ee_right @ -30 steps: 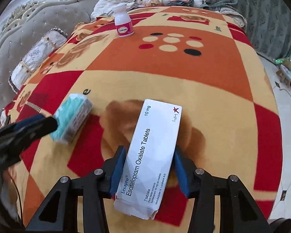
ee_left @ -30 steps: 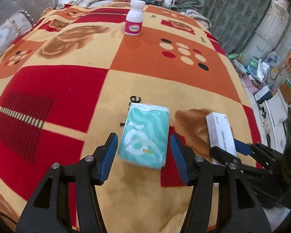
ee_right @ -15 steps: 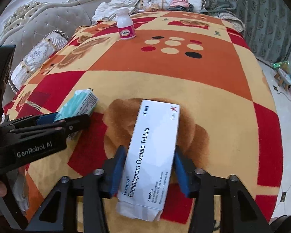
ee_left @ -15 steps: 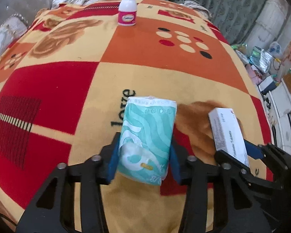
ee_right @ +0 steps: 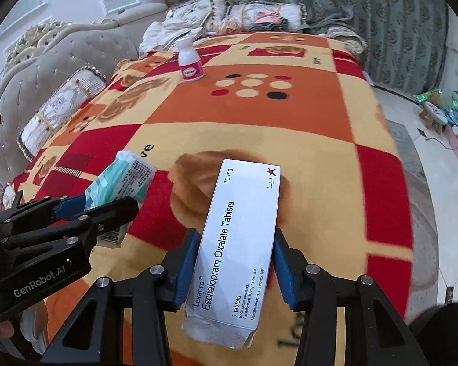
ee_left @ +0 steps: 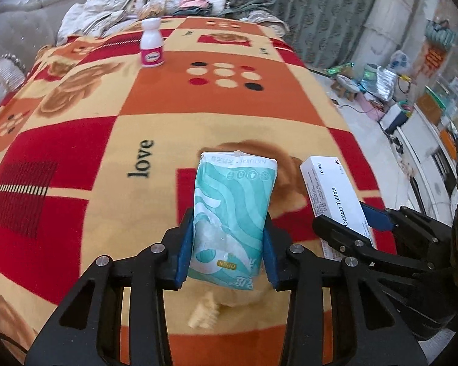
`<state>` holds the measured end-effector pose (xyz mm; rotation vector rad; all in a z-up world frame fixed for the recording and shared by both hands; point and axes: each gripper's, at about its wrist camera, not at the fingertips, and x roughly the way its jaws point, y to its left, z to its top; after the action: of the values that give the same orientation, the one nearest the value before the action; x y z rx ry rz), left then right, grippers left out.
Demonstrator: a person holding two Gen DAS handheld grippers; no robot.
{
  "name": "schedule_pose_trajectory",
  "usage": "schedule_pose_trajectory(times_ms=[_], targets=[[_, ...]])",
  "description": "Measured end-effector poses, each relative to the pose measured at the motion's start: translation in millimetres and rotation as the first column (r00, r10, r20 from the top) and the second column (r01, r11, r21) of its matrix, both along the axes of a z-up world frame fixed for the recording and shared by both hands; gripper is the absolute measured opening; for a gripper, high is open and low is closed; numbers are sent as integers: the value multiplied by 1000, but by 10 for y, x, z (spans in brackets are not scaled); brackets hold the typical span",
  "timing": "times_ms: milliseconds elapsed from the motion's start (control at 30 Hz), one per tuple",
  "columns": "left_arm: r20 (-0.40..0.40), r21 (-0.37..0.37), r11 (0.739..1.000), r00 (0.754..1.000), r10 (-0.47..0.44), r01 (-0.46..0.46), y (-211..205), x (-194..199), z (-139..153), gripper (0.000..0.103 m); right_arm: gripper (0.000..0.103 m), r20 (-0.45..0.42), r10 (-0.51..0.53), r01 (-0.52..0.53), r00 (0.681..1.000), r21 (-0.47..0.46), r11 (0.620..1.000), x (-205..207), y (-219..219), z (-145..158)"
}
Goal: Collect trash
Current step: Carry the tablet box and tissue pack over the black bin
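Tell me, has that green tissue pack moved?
Yes. The tissue pack, gripped in the left claw, has shifted right, away from the blanket's "love" lettering.

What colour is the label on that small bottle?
Pink, on the white bottle; clearest in the right wrist view.

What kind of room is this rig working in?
Most likely a home living room or bedroom. A patterned blanket covers a wide surface beside a tufted grey sofa or headboard, with cushions at the far end, green curtains behind, and household clutter on the floor.

Home living room: tufted sofa (ee_right: 61, 58), curtains (ee_right: 381, 15)
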<state>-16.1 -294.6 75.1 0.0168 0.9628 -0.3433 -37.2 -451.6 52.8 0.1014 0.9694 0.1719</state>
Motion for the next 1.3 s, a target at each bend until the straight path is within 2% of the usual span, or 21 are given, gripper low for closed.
schedule_pose_trajectory(times_ms=[300, 767, 1300], targets=[[35, 8, 997, 996, -79, 78, -315, -364, 110, 37, 46, 17, -83, 83, 996, -7, 997, -433, -295, 94], [66, 14, 977, 975, -211, 211, -882, -866, 223, 37, 46, 21, -227, 228, 974, -2, 974, -1092, -875, 151], [27, -26, 952, 952, -306, 306, -1239, -1111, 226, 37, 46, 26, -314, 314, 949, 7, 949, -1500, -1263, 178]])
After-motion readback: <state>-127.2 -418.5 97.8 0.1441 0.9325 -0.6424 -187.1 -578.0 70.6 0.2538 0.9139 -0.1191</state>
